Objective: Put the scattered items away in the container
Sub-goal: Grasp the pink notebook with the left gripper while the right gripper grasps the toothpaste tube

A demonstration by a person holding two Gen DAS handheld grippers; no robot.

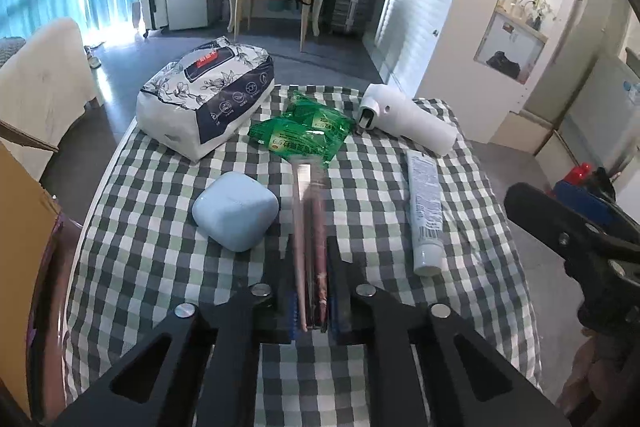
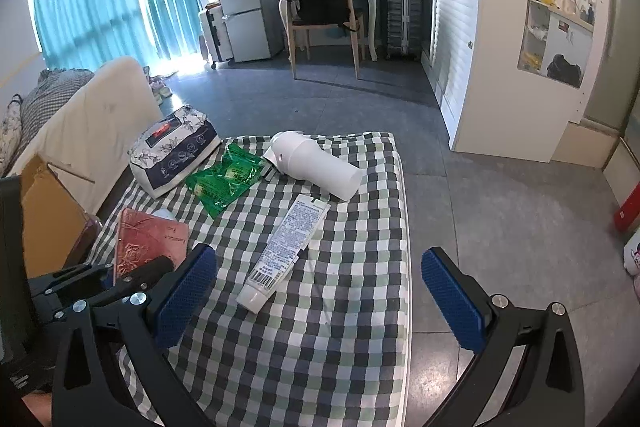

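My left gripper (image 1: 314, 267) is shut on a thin reddish-brown notebook (image 1: 310, 211), seen edge-on between the pads and tilted up off the checked cloth (image 1: 160, 287). In the right wrist view the notebook's embossed cover (image 2: 144, 239) shows at the table's left, with the left gripper (image 2: 152, 269) clamped on its near edge. My right gripper (image 2: 320, 291) hangs open over the table's near right part, nothing between its blue pads; a white tube (image 2: 280, 255) lies just beyond it. An open cardboard box (image 2: 48, 219) stands left of the table.
On the cloth lie a flower-print tissue pack (image 1: 208, 95), green packets (image 1: 304, 131), a white cylindrical device (image 1: 404, 123) and a pale blue rounded case (image 1: 236, 211). A cream sofa (image 2: 92, 123) flanks the left side. Grey floor lies to the right.
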